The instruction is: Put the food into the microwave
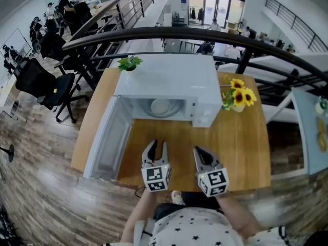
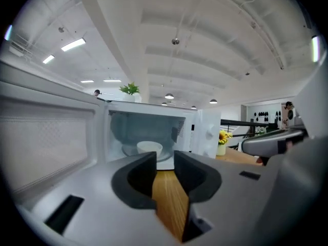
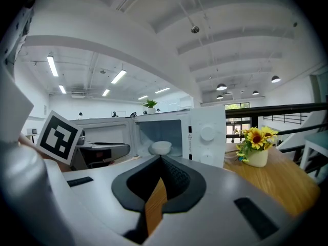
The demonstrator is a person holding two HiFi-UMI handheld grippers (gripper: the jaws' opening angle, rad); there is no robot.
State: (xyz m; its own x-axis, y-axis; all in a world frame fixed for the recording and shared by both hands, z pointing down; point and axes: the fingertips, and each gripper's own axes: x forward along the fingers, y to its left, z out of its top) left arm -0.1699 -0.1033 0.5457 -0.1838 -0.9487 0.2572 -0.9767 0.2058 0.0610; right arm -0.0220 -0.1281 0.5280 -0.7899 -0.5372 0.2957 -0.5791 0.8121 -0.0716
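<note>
Head view: white round bowl (image 1: 161, 107) in open white microwave (image 1: 169, 78), ahead of empty left gripper (image 1: 158, 145), fingers narrowly parted, and right gripper (image 1: 199, 152), fingers pressed together; slamming its door (image 1: 105, 137) could jolt the bowl.

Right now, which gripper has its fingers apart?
The left gripper: bare table shows between its fingers, nothing held. The right gripper has fingers meeting at the tips.

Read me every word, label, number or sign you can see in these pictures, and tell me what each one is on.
No text can be read in any view.
Microwave front: a small printed label beside the door opening, too small to read.
Blue sign on the far wall: too blurred to read.
Marker cubes: black-and-white patterns only, no letters.
</note>
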